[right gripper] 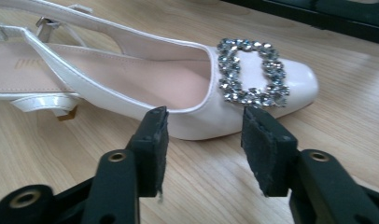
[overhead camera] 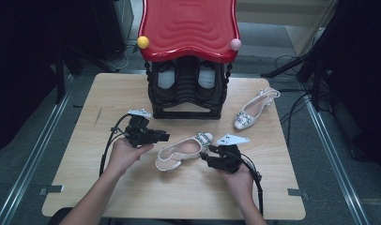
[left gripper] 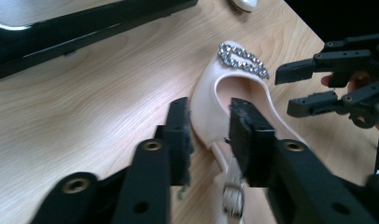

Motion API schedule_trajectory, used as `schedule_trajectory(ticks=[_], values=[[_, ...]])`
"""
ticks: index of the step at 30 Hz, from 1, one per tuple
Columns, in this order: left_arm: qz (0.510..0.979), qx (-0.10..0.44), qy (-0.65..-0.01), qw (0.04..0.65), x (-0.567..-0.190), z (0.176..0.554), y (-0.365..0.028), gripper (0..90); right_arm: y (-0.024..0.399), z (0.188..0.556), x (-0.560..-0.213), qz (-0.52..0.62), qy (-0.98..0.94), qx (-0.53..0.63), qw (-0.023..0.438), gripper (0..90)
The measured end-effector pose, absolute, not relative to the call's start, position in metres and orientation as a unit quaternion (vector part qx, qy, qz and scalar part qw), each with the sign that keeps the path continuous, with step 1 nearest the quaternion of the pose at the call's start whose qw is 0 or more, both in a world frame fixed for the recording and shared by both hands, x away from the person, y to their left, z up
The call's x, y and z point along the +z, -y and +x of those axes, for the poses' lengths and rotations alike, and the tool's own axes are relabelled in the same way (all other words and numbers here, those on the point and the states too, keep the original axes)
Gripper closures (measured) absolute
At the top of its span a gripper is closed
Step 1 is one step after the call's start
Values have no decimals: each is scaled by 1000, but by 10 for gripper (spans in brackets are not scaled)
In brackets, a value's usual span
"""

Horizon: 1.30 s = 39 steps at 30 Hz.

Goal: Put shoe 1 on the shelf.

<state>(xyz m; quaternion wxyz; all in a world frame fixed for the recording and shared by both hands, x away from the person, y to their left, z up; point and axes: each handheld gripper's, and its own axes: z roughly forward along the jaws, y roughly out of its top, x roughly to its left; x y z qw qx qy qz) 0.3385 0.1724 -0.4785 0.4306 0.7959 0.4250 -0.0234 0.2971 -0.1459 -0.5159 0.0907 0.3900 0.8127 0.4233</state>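
A pale pink slingback shoe (overhead camera: 184, 151) with a rhinestone buckle (right gripper: 253, 72) lies on the wooden table (overhead camera: 132, 192), toe pointing right. My left gripper (overhead camera: 166, 137) hovers just left of and above its heel end. In the left gripper view its jaws (left gripper: 208, 109) stand apart, and the side of the shoe (left gripper: 211, 93) shows through the gap, untouched. My right gripper (overhead camera: 206, 154) sits at the near side of the toe. Its open jaws (right gripper: 204, 116) stop just short of the shoe (right gripper: 178, 79). The right gripper (left gripper: 290, 88) also appears past the toe in the left gripper view.
A matching second shoe (overhead camera: 254, 110) lies at the table's far right. A black shoe rack (overhead camera: 186, 110) with a red wavy top (overhead camera: 188, 28) stands at the back middle, with pale shoes (overhead camera: 166, 77) inside. Cables run on the floor to the right.
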Motion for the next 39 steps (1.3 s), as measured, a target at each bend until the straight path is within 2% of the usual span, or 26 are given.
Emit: schedule_trajectory(ticks=[4, 5, 6, 9, 10, 12, 27, 39], values=[[801, -20, -424, 423, -484, 336, -178, 832, 144, 298, -516, 393, -809, 430, 78, 636], [802, -19, -426, 419, -486, 335, -179, 845, 144, 298, -516, 393, -808, 433, 74, 664], [802, -16, -427, 417, -489, 335, -180, 851, 143, 299, -516, 392, -809, 433, 71, 740], [802, -17, -432, 413, -495, 334, -181, 871, 140, 299, -516, 386, -808, 439, 66, 877], [801, -16, -430, 415, -498, 333, -180, 876, 139, 299, -516, 389, -808, 439, 55, 896], [805, -19, -430, 409, -502, 331, -179, 882, 135, 301, -518, 383, -813, 438, 36, 900], [808, -31, -423, 409, -511, 321, -167, 892, 126, 309, -522, 388, -812, 435, 33, 900], [813, -36, -421, 400, -515, 321, -166, 885, 133, 299, -526, 400, -821, 407, 18, 900]])
